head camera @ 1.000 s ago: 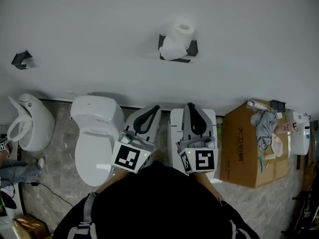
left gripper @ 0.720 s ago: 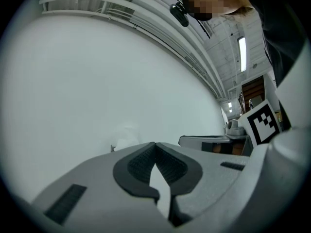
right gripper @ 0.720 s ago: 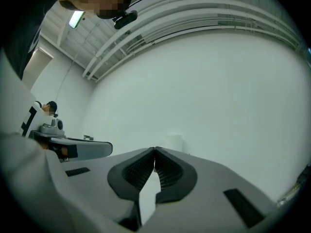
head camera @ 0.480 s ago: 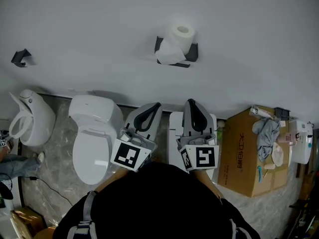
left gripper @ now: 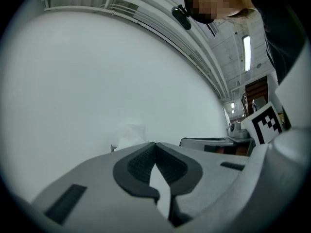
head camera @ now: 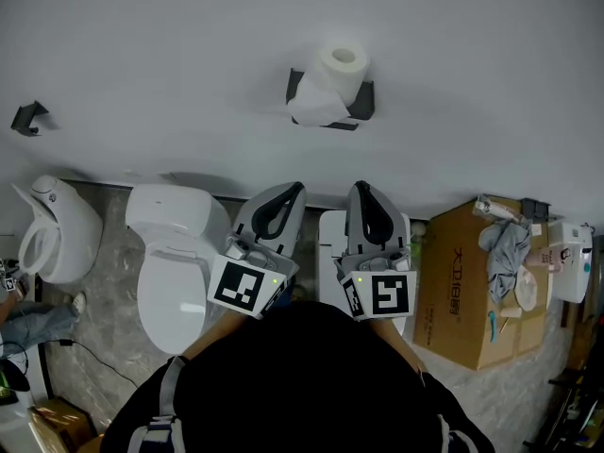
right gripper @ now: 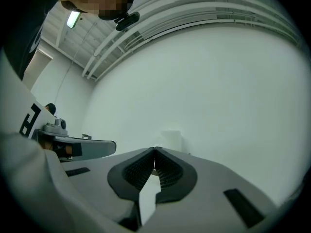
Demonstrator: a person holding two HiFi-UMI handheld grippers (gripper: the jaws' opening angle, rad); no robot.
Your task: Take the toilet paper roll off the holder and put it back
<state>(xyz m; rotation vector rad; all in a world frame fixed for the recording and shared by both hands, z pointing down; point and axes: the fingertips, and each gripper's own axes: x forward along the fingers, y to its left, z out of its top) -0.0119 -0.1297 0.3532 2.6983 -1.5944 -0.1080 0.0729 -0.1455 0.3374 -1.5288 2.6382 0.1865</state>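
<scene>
- Our left tool [head camera: 293,190] is closed tight and empty, its tips touching.
- The toilet paper roll [head camera: 342,68] sits on its holder [head camera: 367,97] on the wall, well ahead of us. We judge this the approach.
- Our right tool [head camera: 360,188] is likewise closed on nothing. Next, one must open before reaching the roll.

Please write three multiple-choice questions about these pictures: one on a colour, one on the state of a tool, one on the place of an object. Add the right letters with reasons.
1. What colour is the cardboard box?
A. white
B. brown
C. blue

2. How do the jaws of the left tool stand?
A. wide apart
B. closed on paper
C. closed, empty

3. Where is the toilet paper roll?
A. in the box
B. on the black holder on the wall
C. in the left tool

1 B: its sides are brown.
2 C: the left gripper view shows the pads meeting with nothing between.
3 B: the head view shows it seated there.
</scene>
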